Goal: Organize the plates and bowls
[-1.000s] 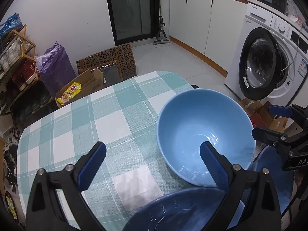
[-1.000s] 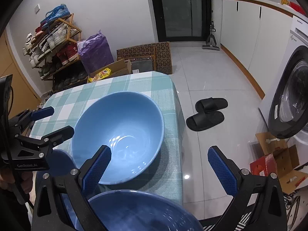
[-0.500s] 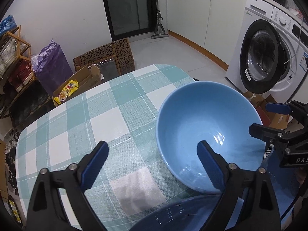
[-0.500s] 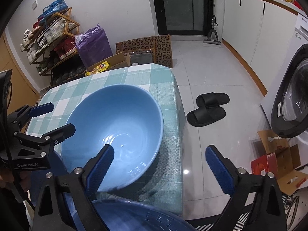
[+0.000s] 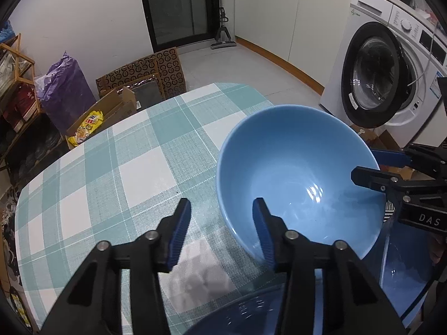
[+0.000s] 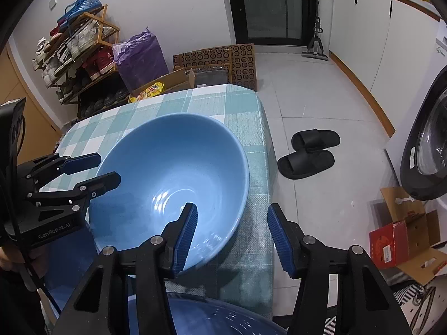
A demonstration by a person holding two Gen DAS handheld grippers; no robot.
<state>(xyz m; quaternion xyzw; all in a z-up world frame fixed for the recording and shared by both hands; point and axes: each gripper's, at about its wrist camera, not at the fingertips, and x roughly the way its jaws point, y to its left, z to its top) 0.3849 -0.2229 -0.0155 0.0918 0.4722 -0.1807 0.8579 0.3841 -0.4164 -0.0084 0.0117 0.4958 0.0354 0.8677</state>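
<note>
A large light blue bowl (image 5: 296, 176) sits on the green-and-white checked tablecloth (image 5: 111, 167); it also shows in the right wrist view (image 6: 173, 178). My left gripper (image 5: 222, 229) straddles the bowl's near-left rim, one finger inside, one outside, jaws half closed with a gap. My right gripper (image 6: 232, 234) straddles the bowl's near-right rim the same way. A darker blue bowl (image 5: 245, 312) lies just below the left gripper, and shows in the right wrist view (image 6: 212, 318). A blue plate (image 5: 405, 273) lies at the right.
The table edge (image 6: 265, 150) drops to a tiled floor with black slippers (image 6: 310, 150). A washing machine (image 5: 391, 69) stands right. Cardboard boxes (image 5: 117, 106), a purple bag (image 5: 65, 86) and a shoe rack (image 6: 75, 53) stand beyond the table.
Both grippers have narrowed from wide open to half closed around the light blue bowl's rim and moved closer to the bowl.
</note>
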